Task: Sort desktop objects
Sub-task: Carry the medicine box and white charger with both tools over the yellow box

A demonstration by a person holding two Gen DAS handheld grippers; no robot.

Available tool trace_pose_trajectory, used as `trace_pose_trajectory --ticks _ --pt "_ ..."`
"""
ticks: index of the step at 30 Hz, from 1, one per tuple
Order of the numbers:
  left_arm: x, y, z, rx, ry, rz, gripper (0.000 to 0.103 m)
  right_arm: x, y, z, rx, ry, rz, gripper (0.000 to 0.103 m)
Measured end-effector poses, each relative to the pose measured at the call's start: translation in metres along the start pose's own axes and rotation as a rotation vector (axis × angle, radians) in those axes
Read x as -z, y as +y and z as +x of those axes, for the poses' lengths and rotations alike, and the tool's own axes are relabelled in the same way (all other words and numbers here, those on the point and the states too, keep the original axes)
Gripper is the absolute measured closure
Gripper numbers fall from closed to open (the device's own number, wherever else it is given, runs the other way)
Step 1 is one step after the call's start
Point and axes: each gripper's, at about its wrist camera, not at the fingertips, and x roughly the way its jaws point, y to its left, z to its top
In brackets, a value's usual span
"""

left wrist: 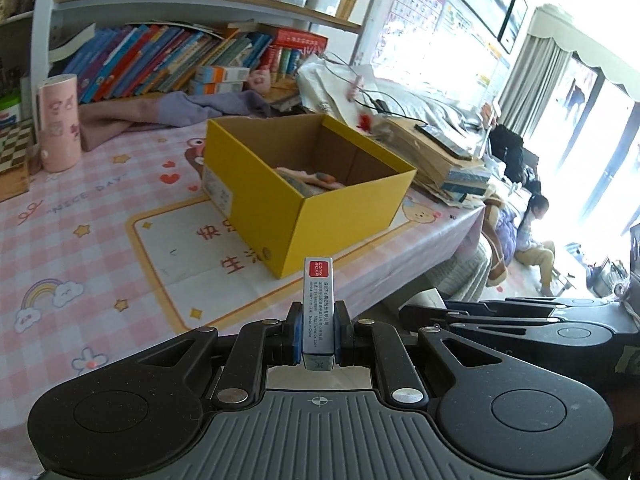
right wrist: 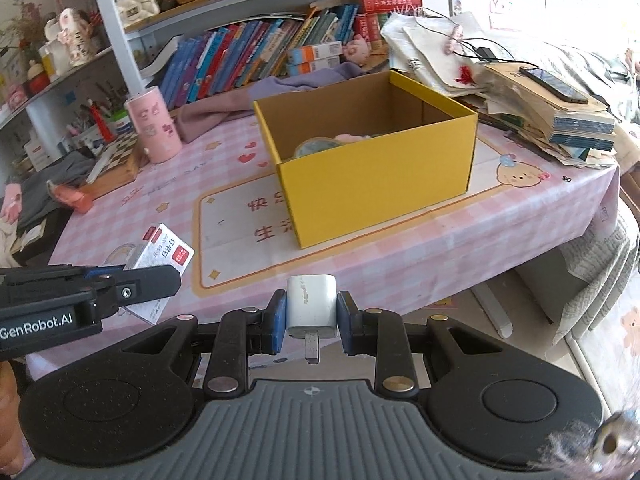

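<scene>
Left gripper (left wrist: 318, 334) clamped on small staple box (left wrist: 318, 308), box upright between blue pads, held over near edge of surface (left wrist: 80, 216); right gripper (right wrist: 312, 314) clamped on white charger plug (right wrist: 311, 304), metal prong pointing back toward camera, also over near edge; yellow cardboard box (right wrist: 376, 172) open-topped, toward right end of surface, some items inside, hard to identify; pink cylinder (right wrist: 154, 124) upright near far left edge; stack of papers (right wrist: 560, 120) at far right corner, phone (right wrist: 554, 85) on top.

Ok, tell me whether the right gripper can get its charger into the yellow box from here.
Probably yes: the yellow box stands open-topped ahead of the right gripper, with only bare tablecloth between.
</scene>
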Motion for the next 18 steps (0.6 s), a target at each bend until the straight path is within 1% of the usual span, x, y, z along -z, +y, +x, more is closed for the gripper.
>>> trace_pose_trajectory --ticks 13,18 --pt "-0.016 -0.019 0.036 -0.007 0.027 0.016 0.090 -0.019 -0.033 0.018 -0.014 0.020 0.015 0.079" --pt "-0.026 -0.027 0.050 -0.023 0.019 0.034 0.090 -0.029 -0.045 0.028 -0.026 0.028 0.013 0.079"
